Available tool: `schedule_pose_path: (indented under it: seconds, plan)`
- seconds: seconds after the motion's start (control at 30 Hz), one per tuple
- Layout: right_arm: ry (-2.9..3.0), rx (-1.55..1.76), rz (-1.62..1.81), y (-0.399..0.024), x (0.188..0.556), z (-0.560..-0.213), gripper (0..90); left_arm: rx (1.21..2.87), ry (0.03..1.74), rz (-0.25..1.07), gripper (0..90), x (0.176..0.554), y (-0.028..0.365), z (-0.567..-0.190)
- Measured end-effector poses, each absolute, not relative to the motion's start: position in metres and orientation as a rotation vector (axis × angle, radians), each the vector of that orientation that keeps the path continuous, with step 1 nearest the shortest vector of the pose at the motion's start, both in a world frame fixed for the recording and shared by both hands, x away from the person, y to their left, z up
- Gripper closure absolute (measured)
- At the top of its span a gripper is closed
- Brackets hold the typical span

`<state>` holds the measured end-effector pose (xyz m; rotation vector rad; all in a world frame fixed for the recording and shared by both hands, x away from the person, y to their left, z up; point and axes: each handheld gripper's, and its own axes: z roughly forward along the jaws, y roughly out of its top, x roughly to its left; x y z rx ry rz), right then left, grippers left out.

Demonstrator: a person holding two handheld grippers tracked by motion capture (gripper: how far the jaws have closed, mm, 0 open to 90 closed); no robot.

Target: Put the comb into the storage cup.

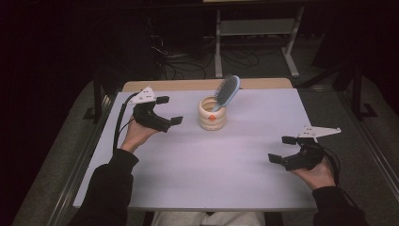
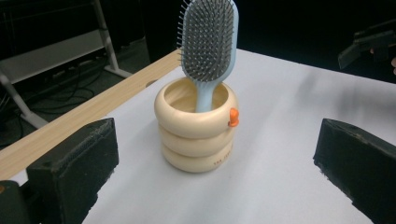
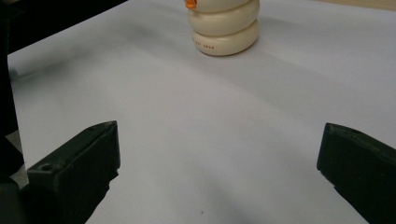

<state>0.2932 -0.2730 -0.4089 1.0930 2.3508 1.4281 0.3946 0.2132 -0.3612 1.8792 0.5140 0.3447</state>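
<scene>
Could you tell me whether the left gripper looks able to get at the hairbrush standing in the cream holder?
Probably yes: the left gripper has its jaws open, with bare table between it and the hairbrush.

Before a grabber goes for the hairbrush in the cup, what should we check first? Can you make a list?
1. Left gripper open wide enough: ok, jaws stand well apart.
2. Right gripper open: ok, jaws apart, nothing between them.
3. Hairbrush reachable: ok, its head sticks up out of the cream holder, handle down inside.
4. Holder standing steady: ok, upright on the table. Whether it would tip when the brush is pulled, cannot tell.
5. Path clear: ok, only bare table lies between the left gripper and the holder.
6. Which gripper is nearer: left, in the high view.
</scene>
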Motion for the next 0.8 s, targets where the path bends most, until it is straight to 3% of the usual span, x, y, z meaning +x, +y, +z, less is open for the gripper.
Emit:
schedule_pose_path:
  seconds: [0.8]
  plan:
    - [2.348,1.094,1.427,-0.273,0.293,-0.409,0.0,1.861,0.558,0.368,0.0,0.369,0.246,-0.373]
